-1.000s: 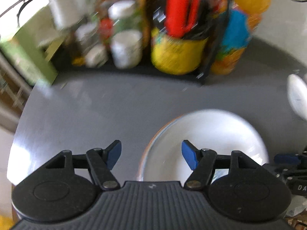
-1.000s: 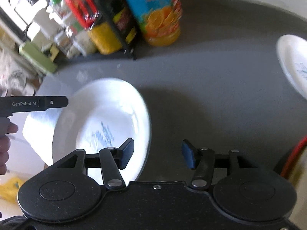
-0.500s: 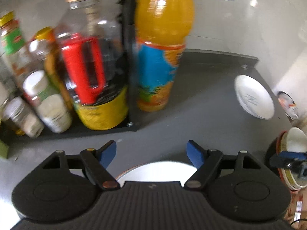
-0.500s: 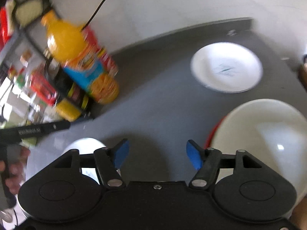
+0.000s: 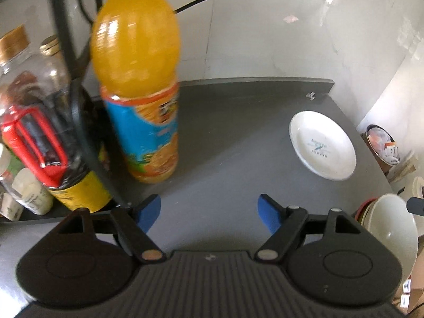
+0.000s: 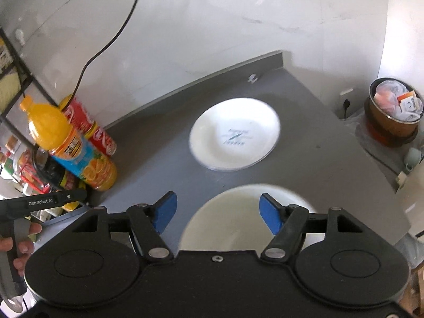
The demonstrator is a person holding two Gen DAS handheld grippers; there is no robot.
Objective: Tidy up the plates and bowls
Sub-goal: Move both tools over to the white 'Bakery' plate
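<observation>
Item: white plate (image 6: 234, 137), lying flat on the grey tabletop (image 6: 312, 159), well apart from the orange juice bottle (image 6: 71, 145) and on the far side of it from the spice rack (image 5: 66, 53). Item: white bowl (image 6: 249, 217), resting near the plate on the side away from the bottle, its rim being framed directly ahead of the right gripper (image 6: 216, 209); in the left wrist view the same bowl (image 5: 392, 228) is being seen atop what appear to be further stacked dishes with a red rim. Both pieces are being judged as glazed ceramic: stiff, fairly heavy, slippery and breakable, best taken at the rim with one finger inside and one outside. The left gripper (image 5: 209, 212) is being held over bare tabletop just beside the bottle, jaws spread wide and empty; the right gripper's jaws are likewise being held wide with nothing between them. Compared with a second ago, a second white plate is no longer being shown under either gripper, and both cameras are being turned away from the rack toward the bowl and the far plate.
</observation>
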